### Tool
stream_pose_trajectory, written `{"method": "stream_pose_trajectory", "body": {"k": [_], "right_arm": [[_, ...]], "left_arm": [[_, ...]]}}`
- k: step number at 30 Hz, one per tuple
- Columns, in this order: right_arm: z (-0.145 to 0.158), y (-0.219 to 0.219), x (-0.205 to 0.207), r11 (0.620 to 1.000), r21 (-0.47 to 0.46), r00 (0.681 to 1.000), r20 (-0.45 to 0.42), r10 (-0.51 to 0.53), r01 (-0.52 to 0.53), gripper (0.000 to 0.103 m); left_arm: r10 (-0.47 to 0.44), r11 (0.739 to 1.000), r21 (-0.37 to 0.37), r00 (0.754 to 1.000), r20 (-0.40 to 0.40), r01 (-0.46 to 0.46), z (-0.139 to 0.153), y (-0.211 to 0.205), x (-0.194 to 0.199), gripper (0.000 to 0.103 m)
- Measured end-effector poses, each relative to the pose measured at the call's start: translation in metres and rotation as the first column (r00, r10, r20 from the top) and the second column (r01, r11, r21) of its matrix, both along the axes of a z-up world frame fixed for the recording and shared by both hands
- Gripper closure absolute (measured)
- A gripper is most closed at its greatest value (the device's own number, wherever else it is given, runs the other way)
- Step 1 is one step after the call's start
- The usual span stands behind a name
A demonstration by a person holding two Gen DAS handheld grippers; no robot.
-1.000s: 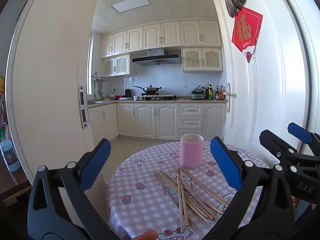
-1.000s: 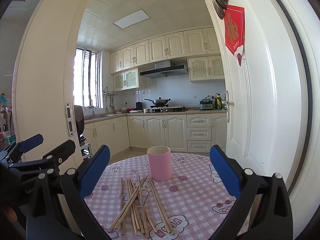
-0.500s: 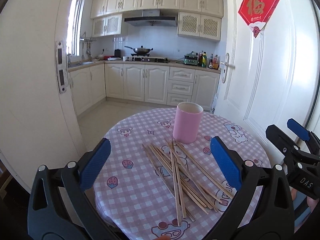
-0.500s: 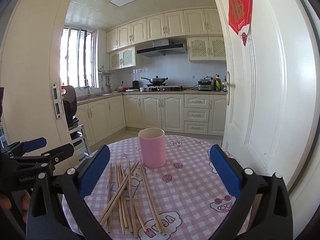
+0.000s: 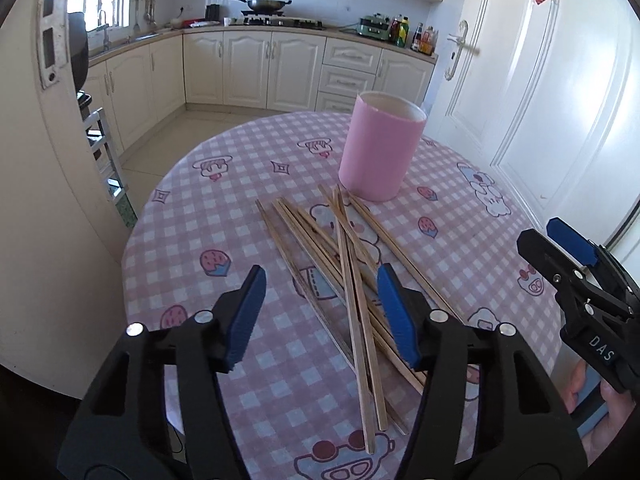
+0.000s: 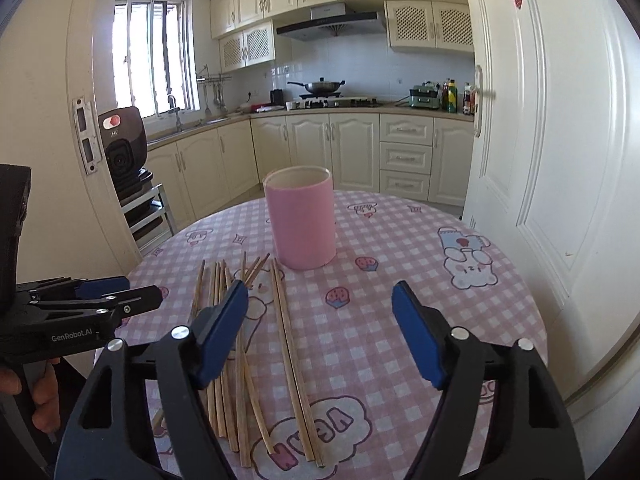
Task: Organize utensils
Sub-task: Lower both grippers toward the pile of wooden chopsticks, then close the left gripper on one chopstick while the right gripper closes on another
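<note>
A pink cup (image 5: pixel 380 148) (image 6: pixel 302 220) stands upright on the round table (image 5: pixel 224 208) with a pink checked cloth. Several wooden chopsticks (image 5: pixel 349 280) (image 6: pixel 290 340) lie loose and crossed in front of it. My left gripper (image 5: pixel 320 280) hovers over the near part of the pile, its jaws closing, with sticks below the gap but nothing pressed. My right gripper (image 6: pixel 320 290) hangs above the table to the right of the pile, jaws closing too, touching nothing. Each gripper shows at the edge of the other's view: the right gripper (image 5: pixel 560 240) and the left gripper (image 6: pixel 120 292).
A white door (image 6: pixel 540 160) stands close behind the table's right edge. At the left are a door frame and a metal rack with a dark camera device (image 6: pixel 122 148). Kitchen cabinets (image 6: pixel 320 148) line the far wall. The table's rim curves off at left and front.
Both grippers have come forward and tipped down toward the table, so the cup and chopsticks look larger. Both pairs of jaws stand narrower than before.
</note>
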State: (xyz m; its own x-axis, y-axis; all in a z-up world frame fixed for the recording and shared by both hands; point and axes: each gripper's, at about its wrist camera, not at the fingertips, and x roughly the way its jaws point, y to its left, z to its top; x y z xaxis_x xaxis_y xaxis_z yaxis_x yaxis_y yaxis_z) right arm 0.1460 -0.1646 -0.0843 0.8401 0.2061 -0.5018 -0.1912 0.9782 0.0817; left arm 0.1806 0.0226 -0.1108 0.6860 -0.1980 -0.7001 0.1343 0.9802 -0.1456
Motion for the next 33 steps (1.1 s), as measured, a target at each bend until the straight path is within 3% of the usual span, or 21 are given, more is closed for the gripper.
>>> {"method": "stream_pose_trajectory", "body": {"k": [3, 8, 13, 21, 24, 26, 31, 33], "right_arm": [[-0.010, 0.000, 0.011, 1.000, 0.004, 0.998, -0.053, 0.020, -0.020, 0.045], [-0.026, 0.001, 0.026, 1.000, -0.002, 0.993, -0.110, 0.031, -0.031, 0.046], [-0.033, 0.000, 0.033, 0.999, -0.005, 0.991, -0.126, 0.050, -0.051, 0.046], [-0.037, 0.002, 0.040, 0.997, -0.004, 0.987, -0.143, 0.073, -0.075, 0.046], [-0.037, 0.005, 0.041, 0.997, -0.001, 0.985, -0.150, 0.082, -0.083, 0.046], [-0.037, 0.007, 0.041, 0.996, -0.004, 0.984, -0.152, 0.089, -0.091, 0.046], [-0.034, 0.018, 0.047, 0.990, 0.006, 0.975, -0.172, 0.139, -0.140, 0.046], [-0.034, 0.025, 0.052, 0.986, 0.002, 0.968, -0.190, 0.166, -0.168, 0.046]], "left_arm": [[-0.031, 0.999, 0.014, 0.998, -0.062, 0.031, -0.015, -0.008, 0.014, 0.067], [-0.071, 0.997, 0.028, 0.990, -0.123, 0.075, -0.033, -0.020, 0.031, 0.067], [-0.041, 0.995, 0.082, 0.986, -0.162, 0.055, -0.042, -0.023, 0.045, 0.067], [-0.040, 0.993, 0.102, 0.983, -0.178, 0.059, -0.044, -0.028, 0.056, 0.067], [-0.026, 0.988, 0.144, 0.985, -0.170, 0.051, -0.047, -0.030, 0.062, 0.067], [-0.020, 0.991, 0.128, 0.984, -0.180, 0.043, -0.046, -0.028, 0.068, 0.067], [-0.035, 0.997, 0.064, 0.980, -0.194, 0.049, -0.048, -0.022, 0.080, 0.084], [-0.036, 0.996, 0.074, 0.981, -0.192, 0.051, -0.048, -0.021, 0.080, 0.092]]}}
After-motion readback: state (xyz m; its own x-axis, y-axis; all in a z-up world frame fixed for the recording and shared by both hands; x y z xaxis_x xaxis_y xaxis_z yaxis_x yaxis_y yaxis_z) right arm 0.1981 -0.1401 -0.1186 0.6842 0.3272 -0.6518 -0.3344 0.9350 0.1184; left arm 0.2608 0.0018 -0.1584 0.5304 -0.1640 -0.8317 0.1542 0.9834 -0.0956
